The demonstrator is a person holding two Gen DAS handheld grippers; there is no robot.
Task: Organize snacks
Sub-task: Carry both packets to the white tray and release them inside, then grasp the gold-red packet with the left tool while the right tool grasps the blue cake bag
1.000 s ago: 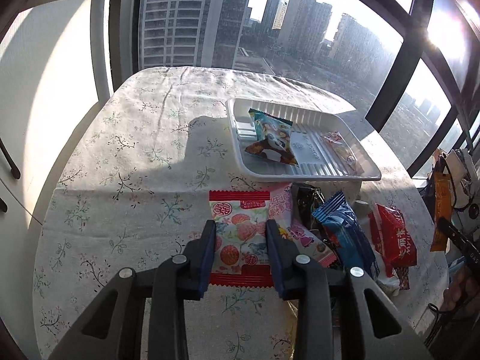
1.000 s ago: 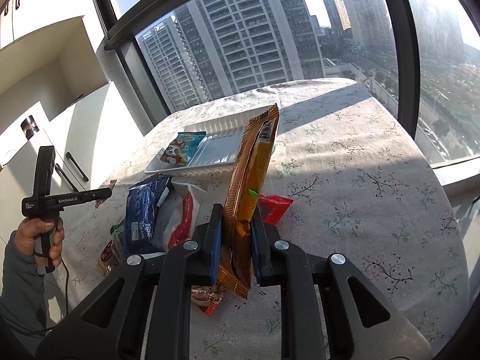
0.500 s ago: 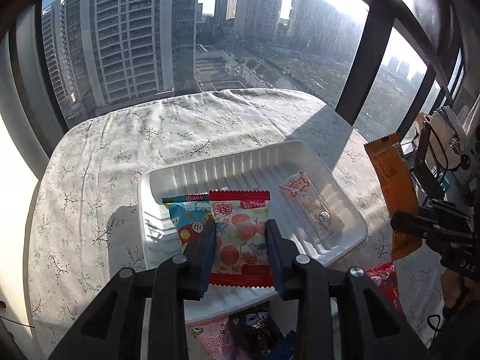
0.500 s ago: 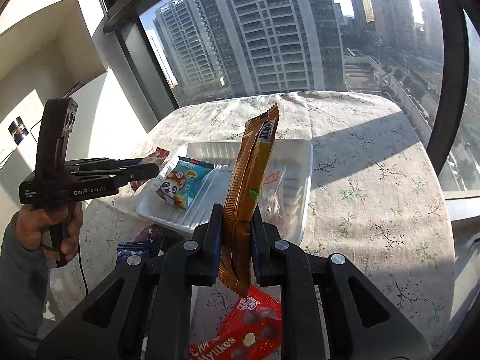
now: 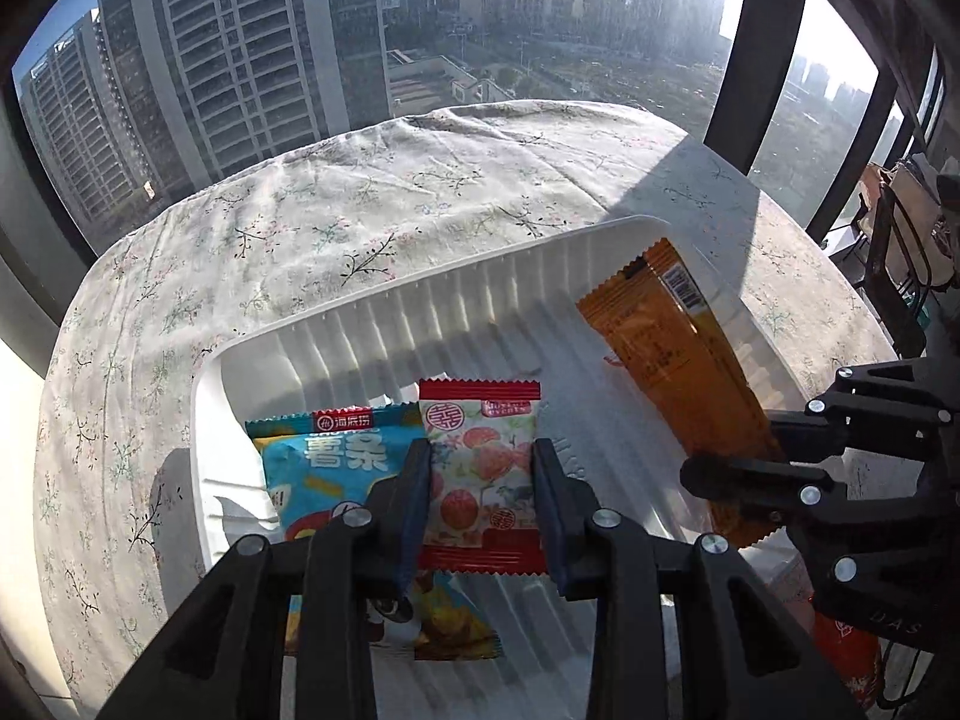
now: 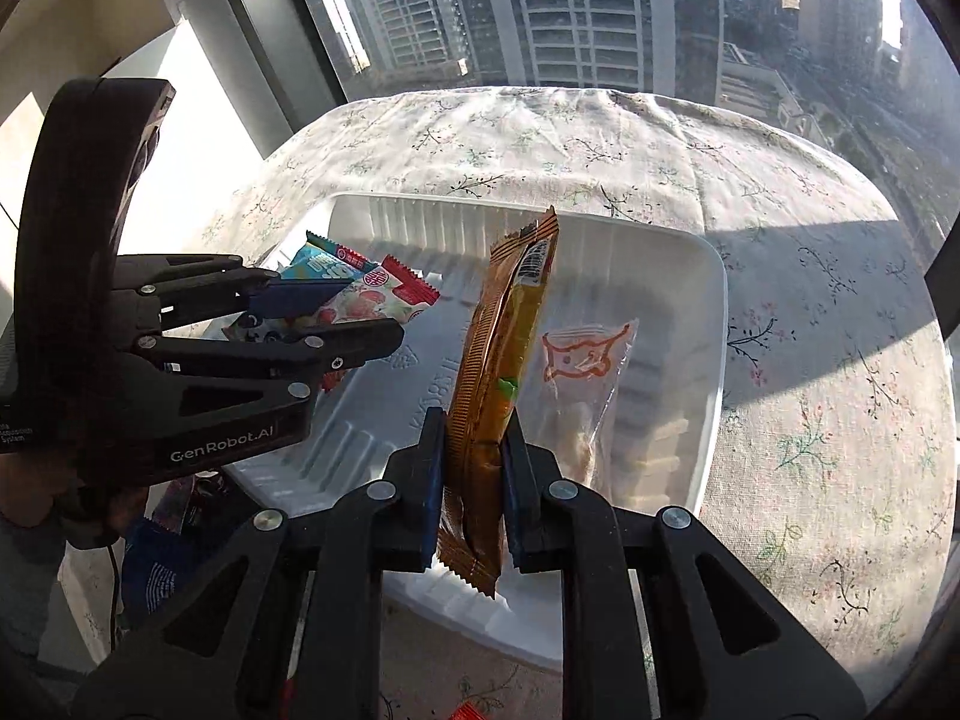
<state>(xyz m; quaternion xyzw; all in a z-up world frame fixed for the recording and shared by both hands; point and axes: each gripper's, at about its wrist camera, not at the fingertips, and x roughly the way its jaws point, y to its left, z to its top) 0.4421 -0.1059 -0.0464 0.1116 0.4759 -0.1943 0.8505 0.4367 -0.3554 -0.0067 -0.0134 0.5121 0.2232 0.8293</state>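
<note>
Sunlit tower blocks fill the window beyond your floral-cloth tabletop, where a white ribbed tray sits. Your left gripper hangs over the tray's near side, its fingers closed on a peach-print packet with red edges. Under that packet, toward 8 o'clock, a blue snack bag lies flat in the tray. Your right gripper has its fingers clamped on an orange packet, held upright on its edge over the tray's middle. At 3 o'clock from the orange packet, a clear wrapper with an orange drawing lies on the tray floor.
</note>
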